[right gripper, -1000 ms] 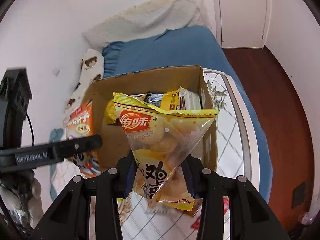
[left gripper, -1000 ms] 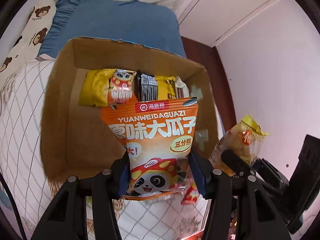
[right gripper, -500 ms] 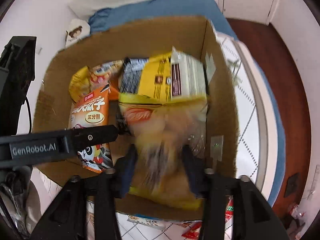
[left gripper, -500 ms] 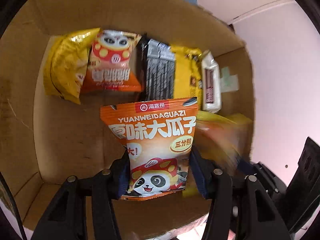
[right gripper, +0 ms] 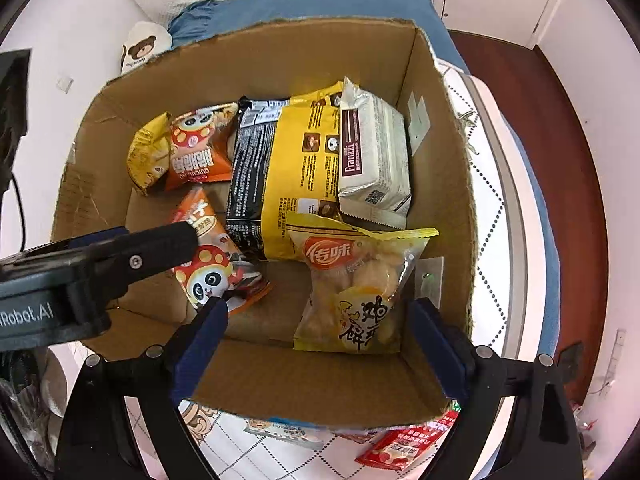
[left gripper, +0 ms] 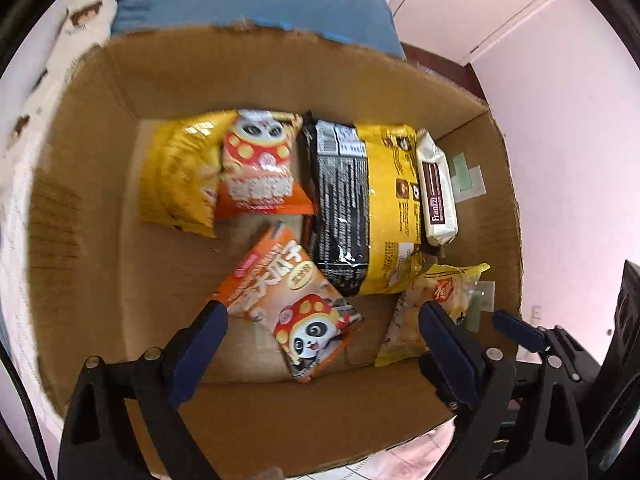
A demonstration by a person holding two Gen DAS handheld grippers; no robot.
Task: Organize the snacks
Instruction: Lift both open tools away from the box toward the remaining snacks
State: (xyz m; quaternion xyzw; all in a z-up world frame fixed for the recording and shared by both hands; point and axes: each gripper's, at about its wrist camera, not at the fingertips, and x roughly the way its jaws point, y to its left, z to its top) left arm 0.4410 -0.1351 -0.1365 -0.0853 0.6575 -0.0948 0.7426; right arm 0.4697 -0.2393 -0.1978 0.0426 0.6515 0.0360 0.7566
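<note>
An open cardboard box point(left gripper: 100, 240) point(right gripper: 444, 184) holds the snacks. The orange panda seed bag point(left gripper: 296, 300) point(right gripper: 216, 268) lies loose on the box floor, tilted. My left gripper point(left gripper: 320, 320) hangs above it, jaws opening wide, pads off the bag. The clear yellow chip bag point(right gripper: 360, 284) point(left gripper: 432, 304) lies at the box's near right. My right gripper point(right gripper: 316, 316) is above it, jaws opening, not touching it. Along the far wall lie a yellow bag point(left gripper: 180, 176), an orange panda pack point(left gripper: 260, 172), a black-and-yellow bag point(left gripper: 368, 208) point(right gripper: 288, 168) and a white Franzzi pack point(left gripper: 436, 192) point(right gripper: 372, 160).
The box stands on a bed with a white diamond-pattern cover point(right gripper: 492, 208) and a blue blanket point(left gripper: 256, 4) behind. More snack packets point(right gripper: 404, 444) lie on the cover in front of the box. A bear-print pillow point(right gripper: 140, 50) is at the far left, wooden floor point(right gripper: 560, 140) at the right.
Both grippers came down over the box and opened. The orange panda bag and the yellow chip bag dropped from the jaws onto the box floor.
</note>
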